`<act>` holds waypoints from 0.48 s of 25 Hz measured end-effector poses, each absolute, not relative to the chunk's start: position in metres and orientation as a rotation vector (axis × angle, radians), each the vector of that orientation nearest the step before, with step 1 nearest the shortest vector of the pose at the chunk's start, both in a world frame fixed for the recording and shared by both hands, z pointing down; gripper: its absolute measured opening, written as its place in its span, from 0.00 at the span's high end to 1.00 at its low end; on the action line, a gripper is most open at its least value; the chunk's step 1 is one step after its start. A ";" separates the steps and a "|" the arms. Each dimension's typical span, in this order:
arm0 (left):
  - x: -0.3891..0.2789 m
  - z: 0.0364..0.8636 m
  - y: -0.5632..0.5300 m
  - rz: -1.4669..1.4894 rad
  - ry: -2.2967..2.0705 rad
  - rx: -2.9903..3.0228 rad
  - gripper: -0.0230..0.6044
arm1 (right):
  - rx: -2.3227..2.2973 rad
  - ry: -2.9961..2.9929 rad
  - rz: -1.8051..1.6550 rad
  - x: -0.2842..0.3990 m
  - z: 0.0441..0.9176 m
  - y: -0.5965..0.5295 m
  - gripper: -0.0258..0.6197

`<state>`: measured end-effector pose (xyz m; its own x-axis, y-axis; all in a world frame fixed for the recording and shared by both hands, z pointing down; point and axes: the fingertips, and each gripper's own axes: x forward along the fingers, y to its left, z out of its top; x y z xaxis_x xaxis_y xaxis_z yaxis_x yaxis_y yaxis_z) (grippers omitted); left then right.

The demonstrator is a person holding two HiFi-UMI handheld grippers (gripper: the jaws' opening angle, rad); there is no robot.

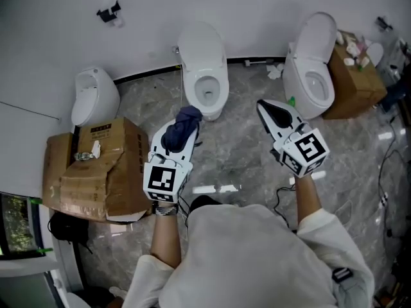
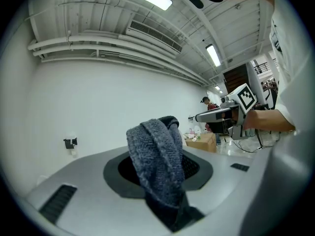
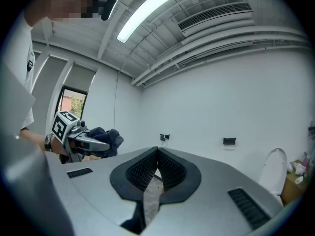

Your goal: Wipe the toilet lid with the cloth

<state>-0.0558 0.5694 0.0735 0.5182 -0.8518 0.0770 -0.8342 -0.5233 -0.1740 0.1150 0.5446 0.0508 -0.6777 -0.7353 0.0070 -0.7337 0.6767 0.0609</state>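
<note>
A dark blue cloth (image 1: 182, 128) is bunched between the jaws of my left gripper (image 1: 186, 122), which is shut on it. In the left gripper view the cloth (image 2: 159, 164) fills the space between the jaws and stands up above them. That gripper hangs just short of the middle white toilet (image 1: 205, 85), whose lid (image 1: 200, 43) stands raised against the wall. My right gripper (image 1: 270, 111) is shut with nothing in it, its pads meeting (image 3: 157, 157). It sits beside a second toilet (image 1: 309, 76), also with its lid (image 1: 319, 34) up.
A white urinal (image 1: 94, 97) is on the wall at the left, with a torn cardboard box (image 1: 96, 172) on the floor below it. Another box (image 1: 354, 81) with small items stands right of the second toilet. Cables (image 1: 385, 165) lie on the marble floor at right.
</note>
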 end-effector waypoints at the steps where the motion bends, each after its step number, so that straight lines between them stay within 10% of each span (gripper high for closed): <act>1: -0.052 0.075 0.567 -0.243 1.473 -2.632 0.75 | 1.246 -2.852 -0.072 0.120 0.052 0.539 0.92; 12: -0.052 0.088 0.498 -0.257 1.483 -2.646 0.75 | 1.183 -2.842 -0.072 0.114 0.068 0.474 0.92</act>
